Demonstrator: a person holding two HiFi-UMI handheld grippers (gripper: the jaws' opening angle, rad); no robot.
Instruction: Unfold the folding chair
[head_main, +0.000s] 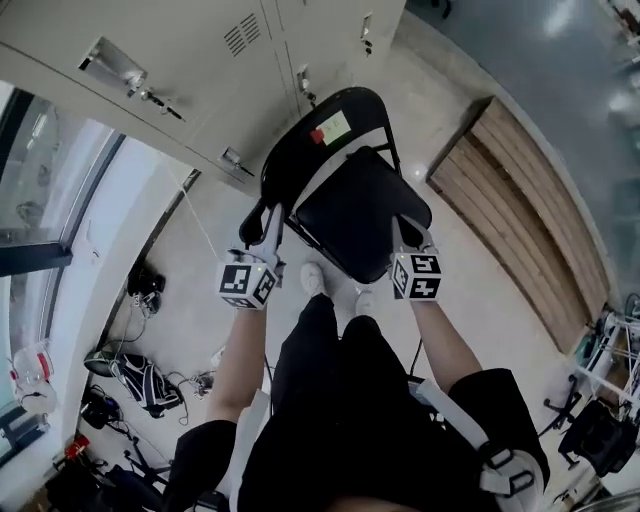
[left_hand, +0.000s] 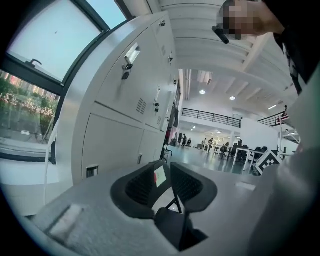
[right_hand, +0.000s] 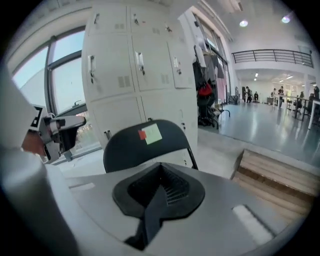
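folding chair (head_main: 350, 200) before lockers (head_main: 200, 70) | left tool (head_main: 270, 222) at its left | right tool (head_main: 408, 235) right

Left gripper (left_hand: 165, 175) jaws seemingly apart, right gripper (right_hand: 160, 172) together.

Matt chair (head_main: 360, 215), plank-wood step (head_main: 530, 210) (unpainted), glossy floor (head_main: 560, 50)

folding chair (head_main: 352, 215) legs hidden beneath own seat; far-off people (left_hand: 185, 141) too small.
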